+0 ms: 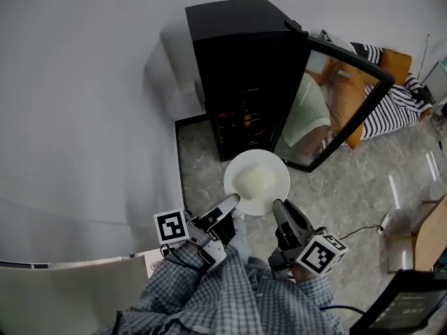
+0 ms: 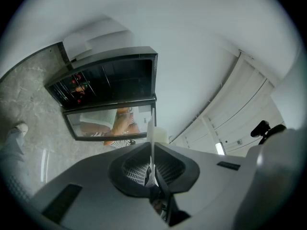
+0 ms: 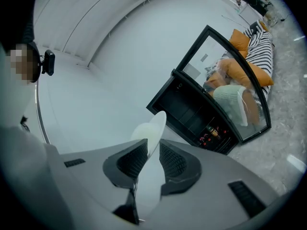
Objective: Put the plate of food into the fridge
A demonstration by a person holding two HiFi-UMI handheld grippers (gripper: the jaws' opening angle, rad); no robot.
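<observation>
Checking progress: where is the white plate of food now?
Head view, centre: the round white plate is held at its near rim by the left gripper and right gripper, before the open black fridge.

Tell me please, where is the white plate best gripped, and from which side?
Grip the thin rim of the plate from the near side, with one gripper to each side. The food sits in the middle, so only the flat edge is free. The left gripper and right gripper pinch it so now.
</observation>
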